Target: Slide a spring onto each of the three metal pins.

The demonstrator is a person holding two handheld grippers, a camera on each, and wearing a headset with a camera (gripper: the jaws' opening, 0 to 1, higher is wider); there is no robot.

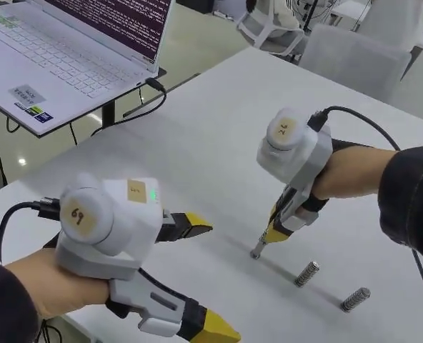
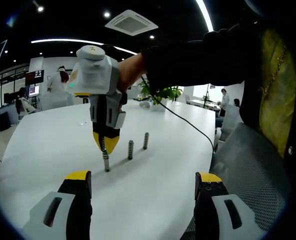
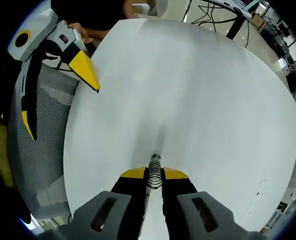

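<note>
Your right gripper [image 1: 277, 232] pinches a spring [image 3: 155, 177] between jaws pressed together, the pin [image 1: 257, 251] running straight out ahead of them, its far end on the table [image 1: 219, 143]. Pin, spring and jaws share one long axis, so the slide likely follows that line. Two other pins [image 1: 306, 274] stand just beside, springs already on. Your left gripper [image 1: 219, 282] hovers spread, well apart.

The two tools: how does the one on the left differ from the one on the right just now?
The left tool is open and empty; the right tool is shut on a spring. The left tool points roughly level over the table; the right tool points down at a pin. Both have yellow tips.
</note>
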